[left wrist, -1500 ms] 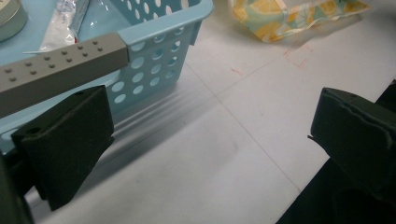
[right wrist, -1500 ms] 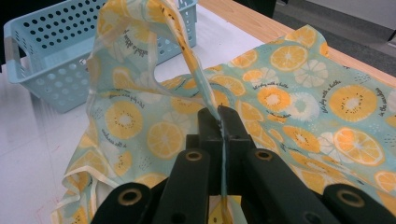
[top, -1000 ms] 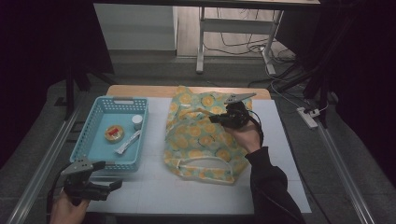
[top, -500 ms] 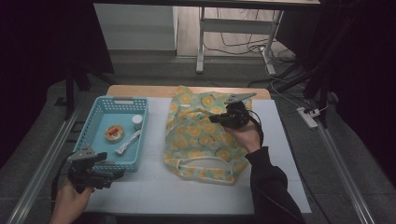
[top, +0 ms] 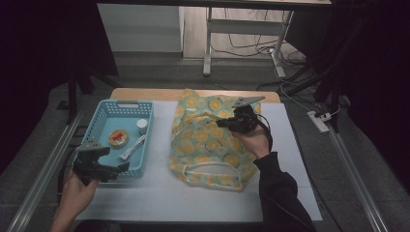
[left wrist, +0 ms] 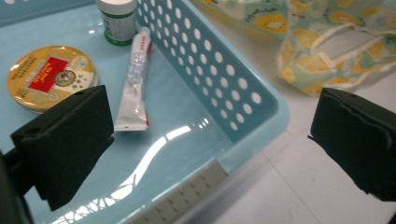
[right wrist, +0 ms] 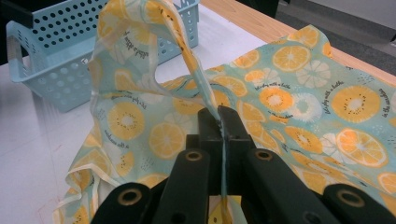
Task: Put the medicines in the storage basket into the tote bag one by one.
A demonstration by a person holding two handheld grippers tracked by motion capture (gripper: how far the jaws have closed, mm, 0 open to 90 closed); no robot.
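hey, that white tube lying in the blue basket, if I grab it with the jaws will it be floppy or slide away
The tube looks partly squeezed and creased, so it would probably flex rather than stay stiff. It lies flat on the glossy floor of the basket, so a push may make it skid. It seems small and likely light; the left gripper, jaws wide open, could close across its narrow body.

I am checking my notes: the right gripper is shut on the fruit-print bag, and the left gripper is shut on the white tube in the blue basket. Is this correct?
Not quite. The left gripper is open and holds nothing; the left gripper view shows the white tube lying free in the blue basket. The right gripper is indeed shut on the fruit-print bag.
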